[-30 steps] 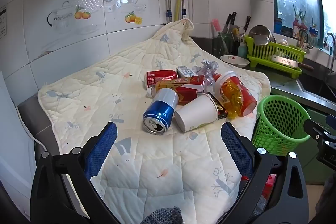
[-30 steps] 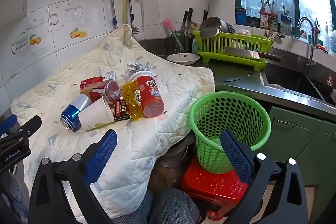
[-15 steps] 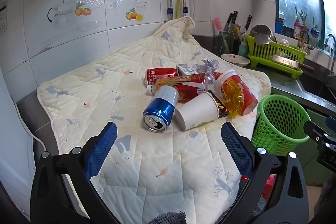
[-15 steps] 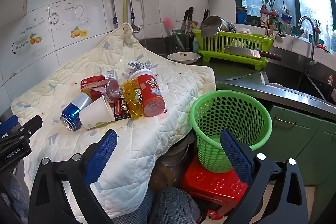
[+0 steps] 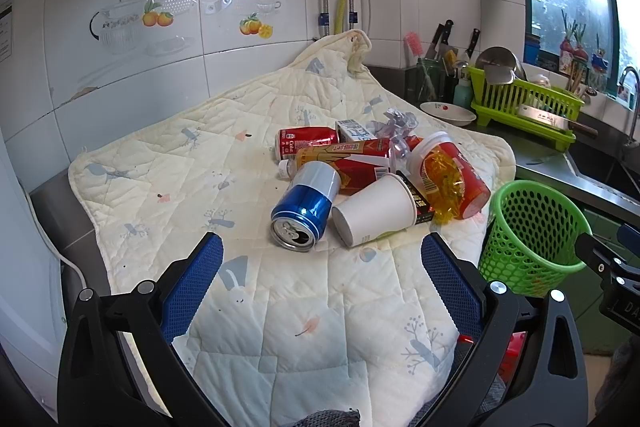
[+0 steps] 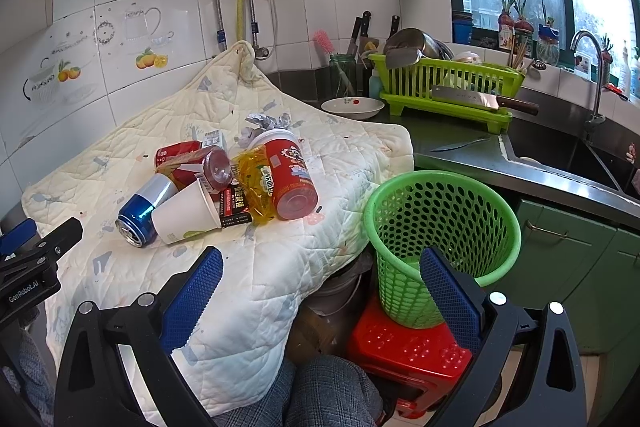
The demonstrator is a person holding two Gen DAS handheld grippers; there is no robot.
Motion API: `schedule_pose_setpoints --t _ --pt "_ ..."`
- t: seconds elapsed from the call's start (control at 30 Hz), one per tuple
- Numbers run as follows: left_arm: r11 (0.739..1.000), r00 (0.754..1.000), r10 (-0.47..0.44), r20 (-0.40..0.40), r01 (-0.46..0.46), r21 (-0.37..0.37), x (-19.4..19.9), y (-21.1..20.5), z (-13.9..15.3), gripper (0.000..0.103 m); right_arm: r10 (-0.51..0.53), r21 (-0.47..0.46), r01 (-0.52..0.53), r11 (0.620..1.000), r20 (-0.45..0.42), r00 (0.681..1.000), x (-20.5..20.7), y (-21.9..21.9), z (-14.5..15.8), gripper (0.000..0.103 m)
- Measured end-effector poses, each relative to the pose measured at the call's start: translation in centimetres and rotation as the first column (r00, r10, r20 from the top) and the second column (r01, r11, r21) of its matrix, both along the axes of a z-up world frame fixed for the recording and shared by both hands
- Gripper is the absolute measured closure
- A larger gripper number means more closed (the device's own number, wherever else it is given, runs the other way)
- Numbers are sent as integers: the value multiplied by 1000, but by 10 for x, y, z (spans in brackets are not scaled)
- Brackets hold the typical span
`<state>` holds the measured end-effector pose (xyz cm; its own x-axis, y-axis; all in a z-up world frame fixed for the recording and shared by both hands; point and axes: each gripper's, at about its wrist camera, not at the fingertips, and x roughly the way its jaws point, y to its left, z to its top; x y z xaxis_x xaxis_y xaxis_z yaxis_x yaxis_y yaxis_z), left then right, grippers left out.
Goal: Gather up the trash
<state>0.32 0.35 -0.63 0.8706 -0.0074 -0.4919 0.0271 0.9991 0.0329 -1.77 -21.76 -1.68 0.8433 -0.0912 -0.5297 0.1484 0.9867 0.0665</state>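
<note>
A pile of trash lies on a quilted cloth (image 5: pixel 280 307): a blue can (image 5: pixel 306 205), a white paper cup (image 5: pixel 376 211), a red cola can (image 5: pixel 306 139), a red bottle (image 5: pixel 344 159), a red tub (image 5: pixel 456 171) with a yellow wrapper, and crumpled foil (image 5: pixel 396 121). The green mesh basket (image 6: pixel 444 227) stands on a red stool (image 6: pixel 408 351) right of the cloth. My left gripper (image 5: pixel 320 279) is open and empty, just short of the blue can. My right gripper (image 6: pixel 320 291) is open and empty, between the cloth's corner and the basket.
A green dish rack (image 6: pixel 444 87) with a cleaver, a white bowl (image 6: pixel 352 107), a knife holder and a sink (image 6: pixel 568 155) line the counter on the right. Tiled wall (image 5: pixel 120 67) stands behind the cloth. The person's knees (image 6: pixel 320 395) are below.
The left gripper has risen slightly, so the trash pile sits lower in its view. The right gripper has barely moved. Both stay open.
</note>
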Motion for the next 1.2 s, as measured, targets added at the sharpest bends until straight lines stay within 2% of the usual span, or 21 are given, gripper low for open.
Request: schedule_pose_setpoints --t 1.2 --pt "1000 1000 2 -2 -2 2 1 -3 -2 5 5 4 -4 1000 -5 1000 1 -1 1 7"
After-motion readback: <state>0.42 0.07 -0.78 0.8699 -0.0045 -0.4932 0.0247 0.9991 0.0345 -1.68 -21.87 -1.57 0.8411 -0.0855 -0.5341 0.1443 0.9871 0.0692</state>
